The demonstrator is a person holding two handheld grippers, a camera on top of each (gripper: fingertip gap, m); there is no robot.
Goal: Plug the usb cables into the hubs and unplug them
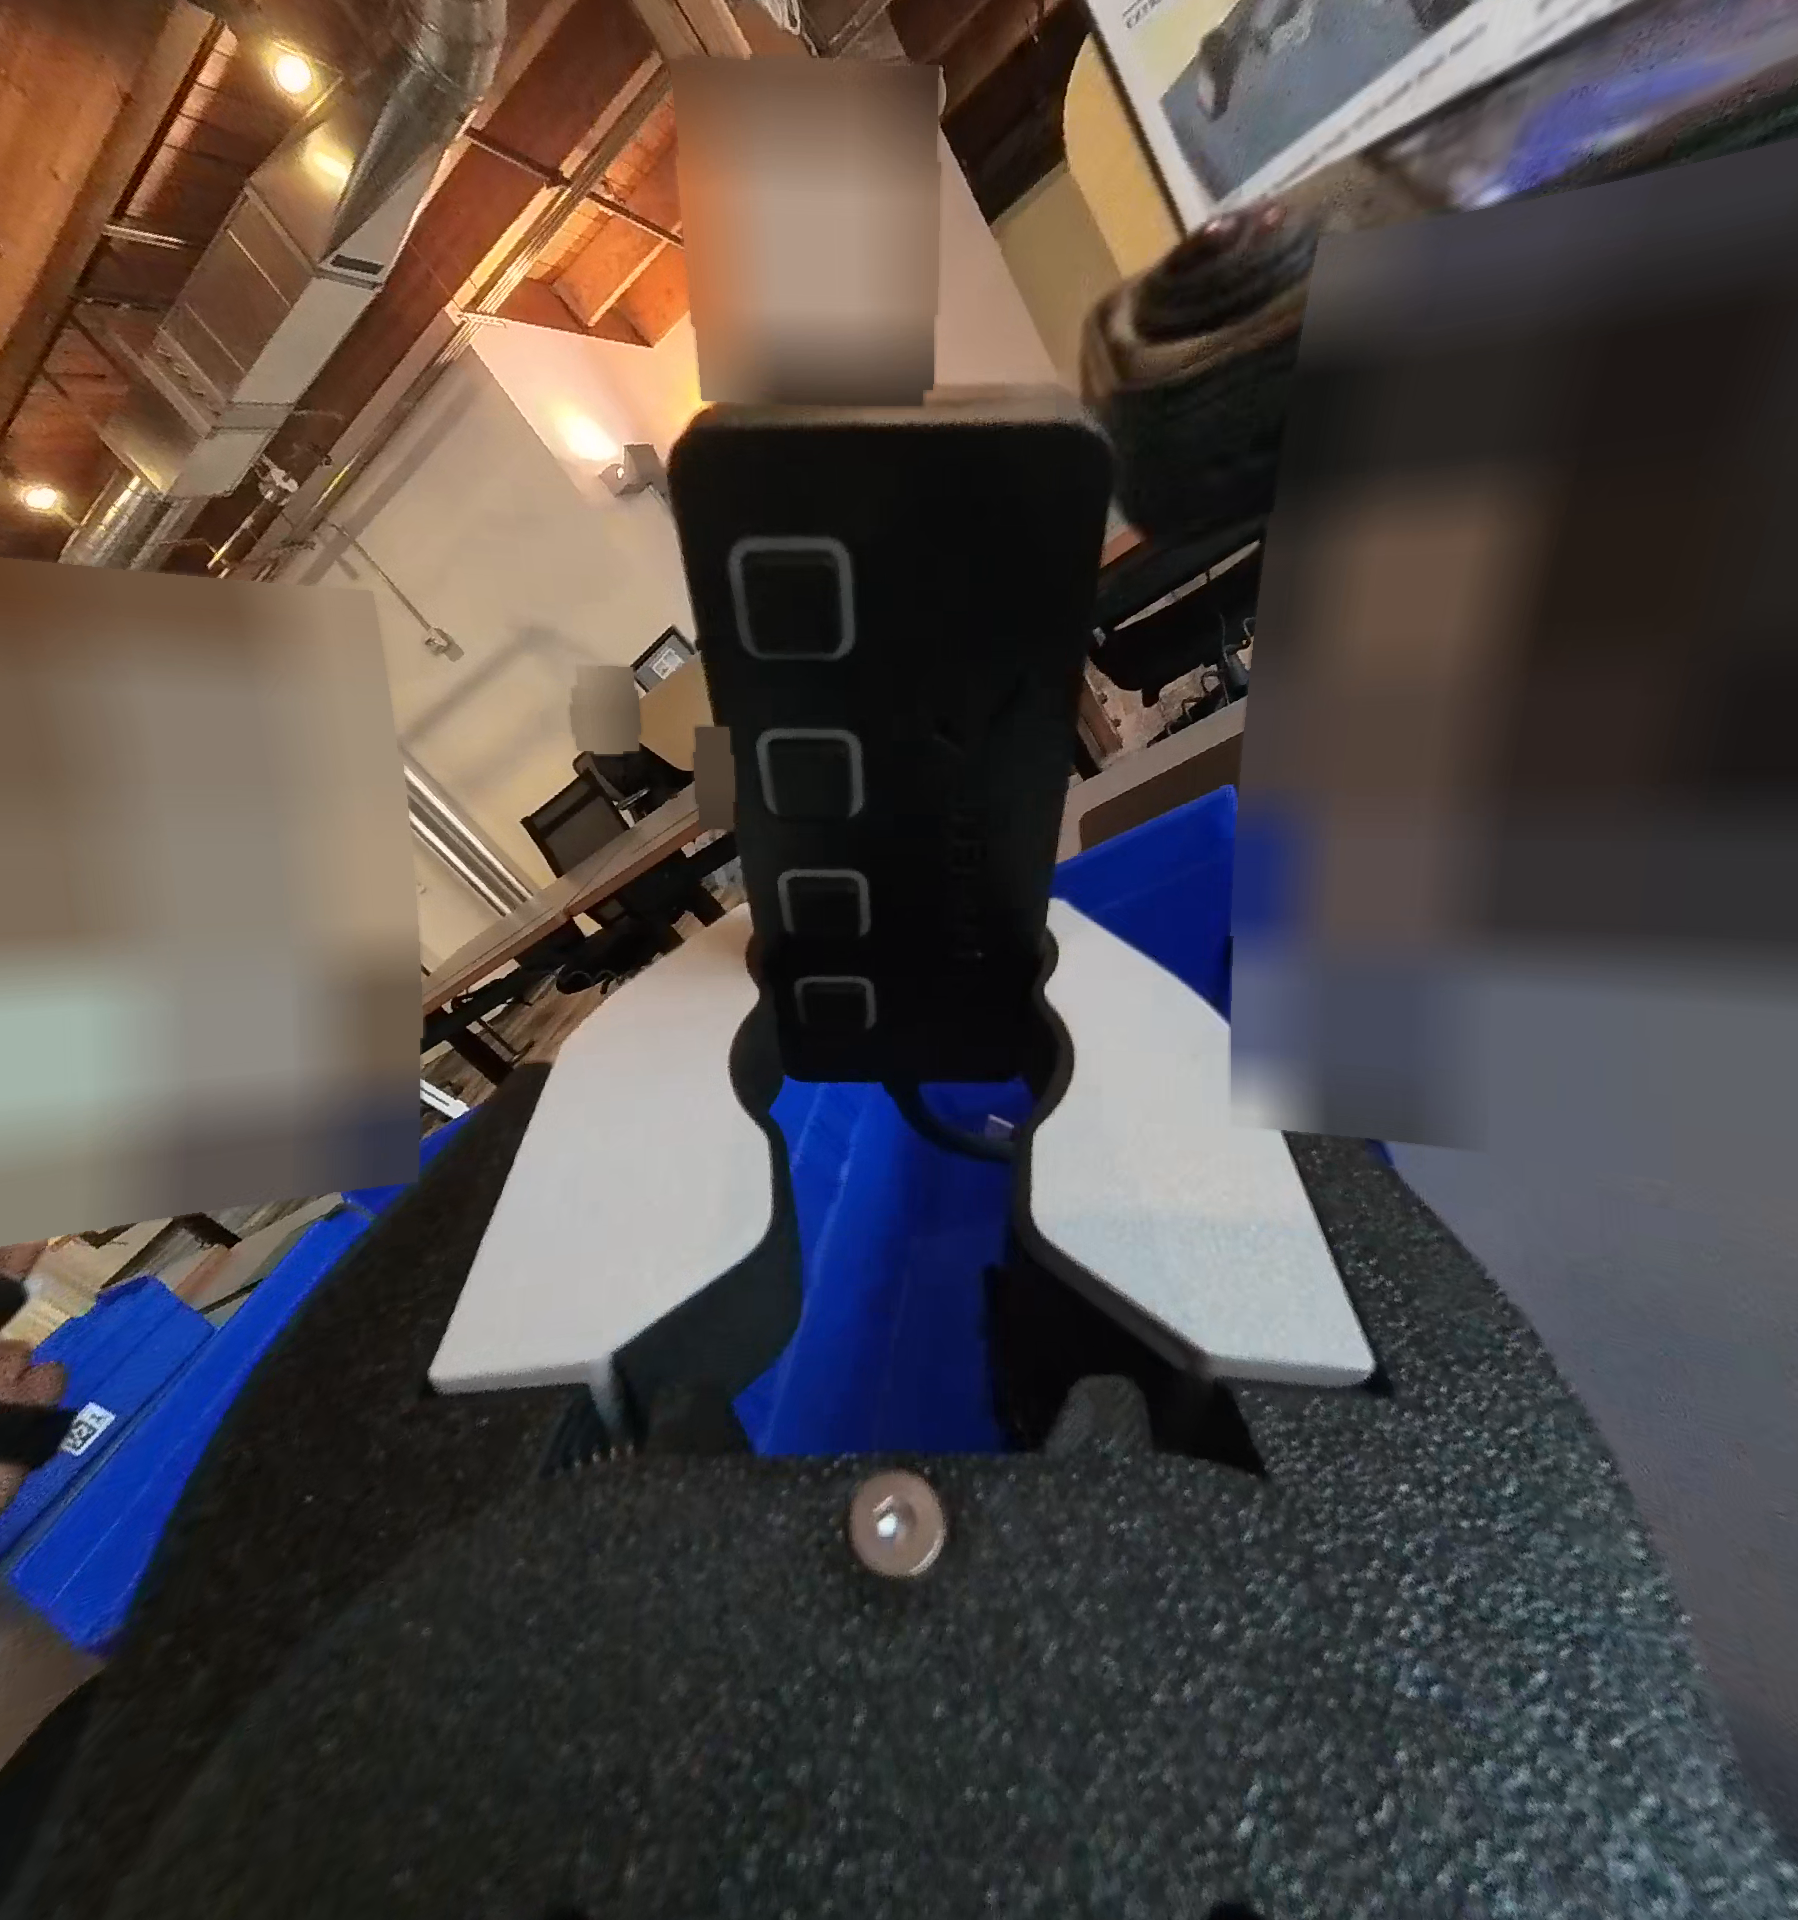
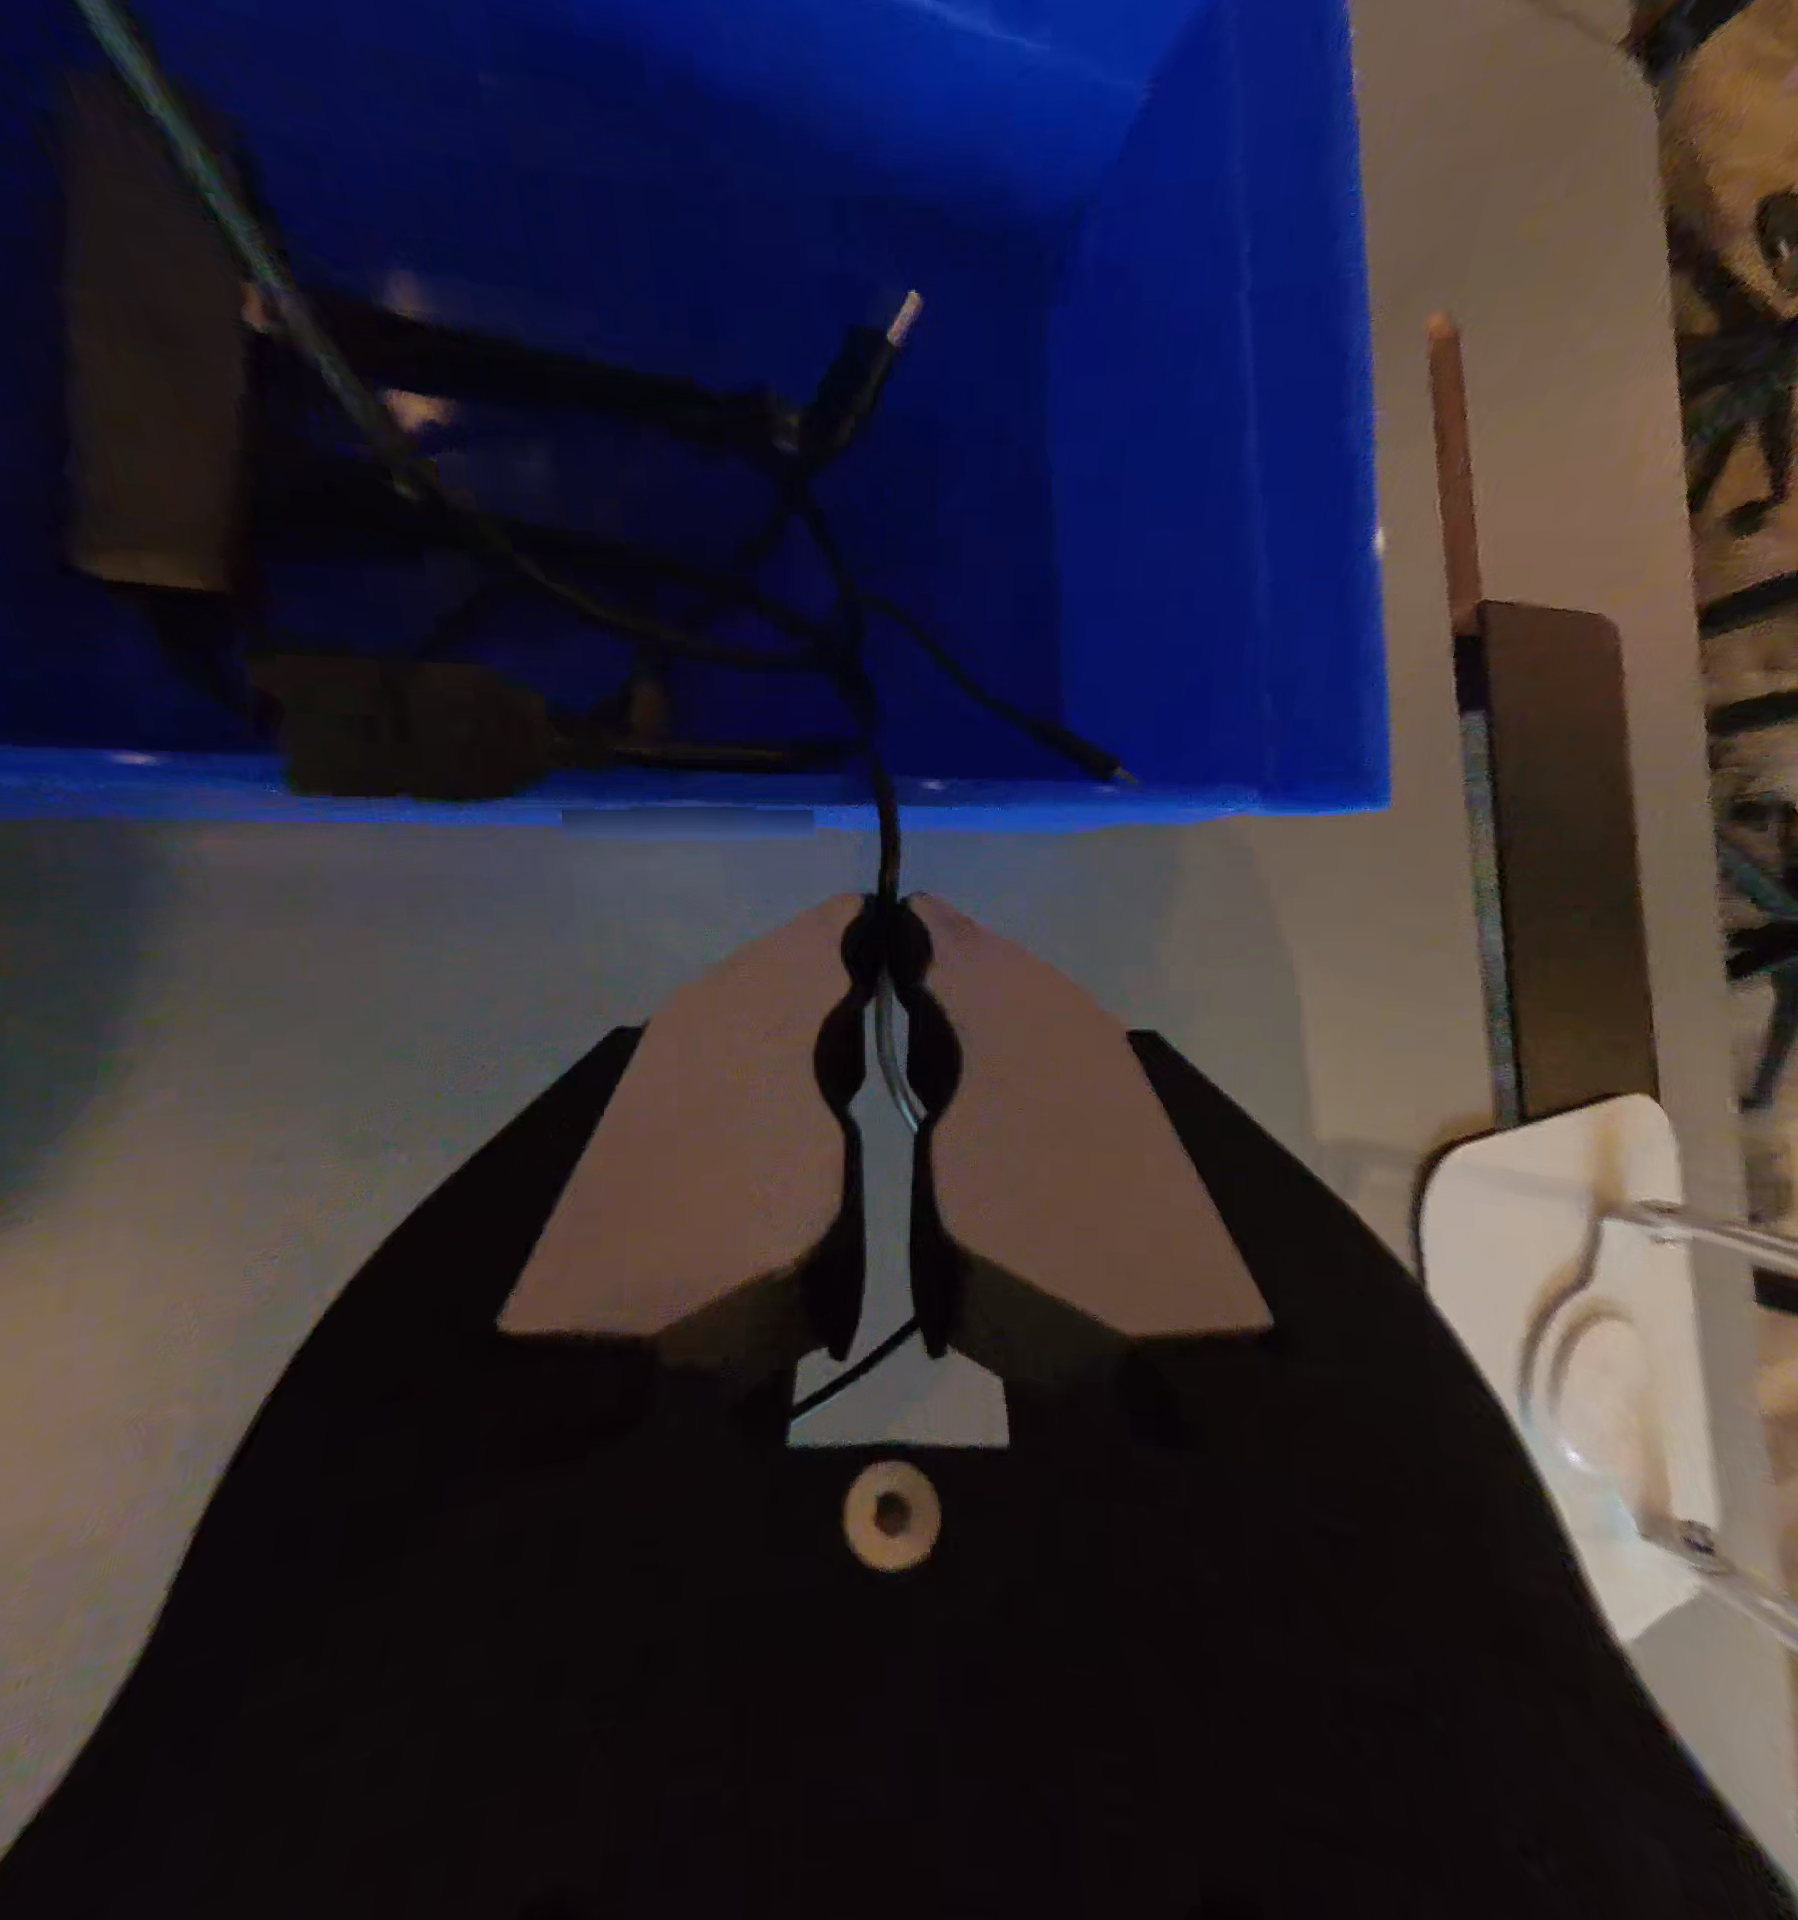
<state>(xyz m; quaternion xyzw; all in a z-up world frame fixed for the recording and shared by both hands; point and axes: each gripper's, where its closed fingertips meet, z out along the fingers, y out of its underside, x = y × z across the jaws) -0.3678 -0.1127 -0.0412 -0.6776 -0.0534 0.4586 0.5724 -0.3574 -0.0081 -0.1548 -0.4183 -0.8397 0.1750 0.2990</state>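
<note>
left gripper [image 1: 895,997] clamps hub [image 1: 890,727] upright, keeping ports reachable | right gripper [image 2: 887,914] pinches cable [image 2: 853,644], plug [image 2: 869,364] over blue bin [image 2: 1238,520], ready to insert

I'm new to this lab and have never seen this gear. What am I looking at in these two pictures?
These are two hand-held grippers, each with a camera looking forward along its two fingers; a person carries them, no robot arm. In the left one's picture, the left gripper is shut on a black USB hub, held upright, showing four square buttons. In the right one's picture, the right gripper pinches a thin black cable running out of a blue bin on a pale table. The bin holds more cables and a loose USB plug.
</note>
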